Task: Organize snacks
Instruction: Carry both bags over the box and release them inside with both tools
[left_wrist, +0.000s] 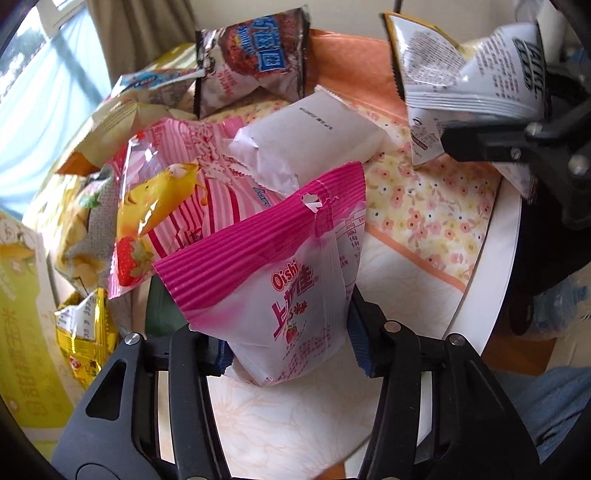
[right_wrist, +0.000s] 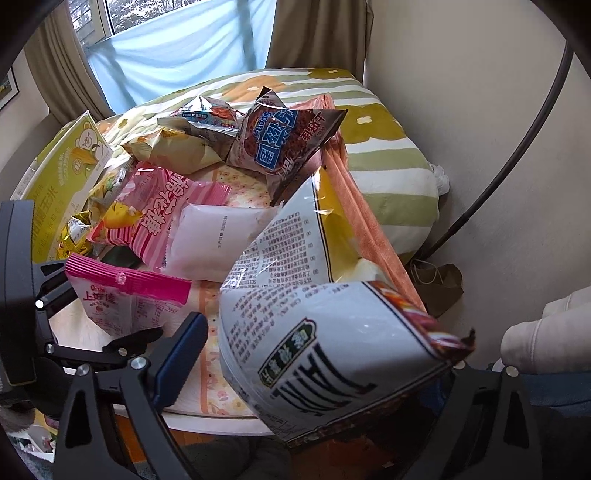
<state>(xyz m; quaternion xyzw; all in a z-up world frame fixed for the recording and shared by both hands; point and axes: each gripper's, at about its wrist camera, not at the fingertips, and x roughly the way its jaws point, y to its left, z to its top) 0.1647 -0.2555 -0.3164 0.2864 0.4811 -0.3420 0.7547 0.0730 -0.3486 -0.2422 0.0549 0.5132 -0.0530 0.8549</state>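
Observation:
My left gripper (left_wrist: 290, 341) is shut on a pink and white Oishi strawberry snack bag (left_wrist: 295, 273) and holds it above the round table. It also shows in the right wrist view (right_wrist: 122, 295). My right gripper (right_wrist: 314, 354) holds a large white and yellow chip bag (right_wrist: 317, 317) between its fingers; the bag also shows in the left wrist view (left_wrist: 476, 70), lifted at upper right. A pile of snack bags lies on the floral cloth (left_wrist: 424, 199): a white packet (left_wrist: 314, 140), a pink striped bag (left_wrist: 177, 199) and a brown chocolate bag (left_wrist: 255, 55).
A round white table (left_wrist: 498, 266) carries the cloth and snacks. A yellow-green box (right_wrist: 62, 166) stands at the left. A striped quilt (right_wrist: 388, 155) lies behind the table, by the wall. Curtains and a window are at the back.

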